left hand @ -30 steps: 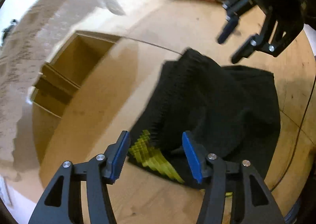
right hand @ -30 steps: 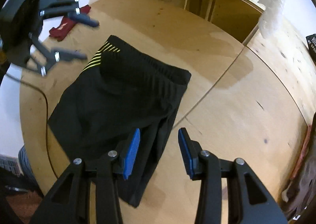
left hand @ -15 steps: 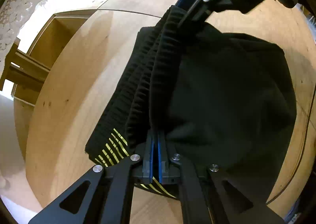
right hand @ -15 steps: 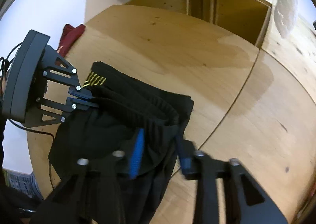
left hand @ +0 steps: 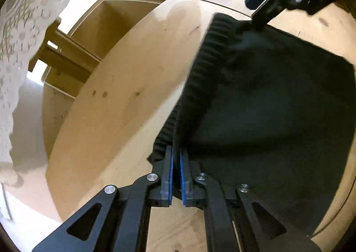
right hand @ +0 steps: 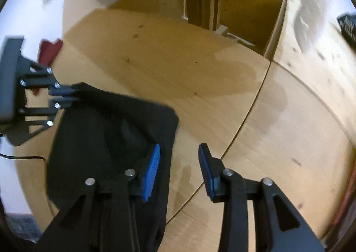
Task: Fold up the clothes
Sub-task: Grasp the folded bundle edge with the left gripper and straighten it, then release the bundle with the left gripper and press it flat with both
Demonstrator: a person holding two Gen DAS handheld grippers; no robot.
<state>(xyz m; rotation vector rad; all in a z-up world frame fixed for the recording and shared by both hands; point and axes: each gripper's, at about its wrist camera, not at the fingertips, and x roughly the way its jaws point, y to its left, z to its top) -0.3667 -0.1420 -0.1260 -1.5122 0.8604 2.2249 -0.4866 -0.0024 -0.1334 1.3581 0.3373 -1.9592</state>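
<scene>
Black shorts (left hand: pixel 267 101) with a ribbed waistband lie folded on the wooden table (left hand: pixel 115 105). My left gripper (left hand: pixel 175 163) is shut on the near end of the waistband. It also shows in the right wrist view (right hand: pixel 73 96), at the shorts' far left corner. My right gripper (right hand: pixel 179 163) is open, its left finger over the shorts' (right hand: pixel 106 141) near right edge. In the left wrist view the right gripper (left hand: pixel 264 5) hovers at the waistband's far end, one blue pad showing.
A rectangular opening (right hand: pixel 251 16) with wooden framing is cut into the table at the back. A dark red garment (right hand: pixel 49 49) lies at the far left edge. White lace cloth (left hand: pixel 20 36) hangs beside the table. A black cable (right hand: pixel 22 157) trails at the left.
My right gripper has let go of the waistband and opened. The raised waistband has been laid over, hiding the yellow stripes. My left gripper stays shut on the fabric.
</scene>
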